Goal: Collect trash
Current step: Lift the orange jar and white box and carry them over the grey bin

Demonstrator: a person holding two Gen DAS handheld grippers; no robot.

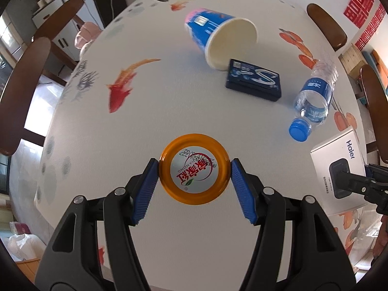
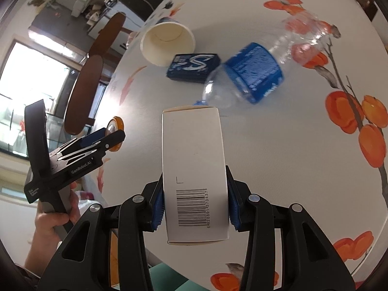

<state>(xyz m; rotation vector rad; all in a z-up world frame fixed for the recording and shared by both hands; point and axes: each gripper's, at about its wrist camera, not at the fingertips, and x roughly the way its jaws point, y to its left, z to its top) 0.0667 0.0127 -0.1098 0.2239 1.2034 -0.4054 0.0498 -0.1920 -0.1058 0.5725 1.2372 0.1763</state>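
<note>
My left gripper [image 1: 194, 167] is shut on a round orange lid [image 1: 194, 171] with a white label and holds it above the white table [image 1: 157, 111]. My right gripper [image 2: 195, 201] is shut on a white carton box [image 2: 194, 169] with a barcode; the box also shows in the left wrist view [image 1: 339, 169]. On the table lie a tipped paper cup [image 1: 220, 38], a dark blue gum pack [image 1: 253, 79] and a clear plastic bottle [image 1: 314, 97] with a blue cap. The left gripper and lid also show in the right wrist view [image 2: 114, 131].
Dark wooden chairs [image 1: 24, 92] stand around the table, one at the far right [image 1: 327, 24]. The tablecloth has red fish and orange fruit prints. A cabinet [image 1: 55, 12] stands beyond the table's left edge.
</note>
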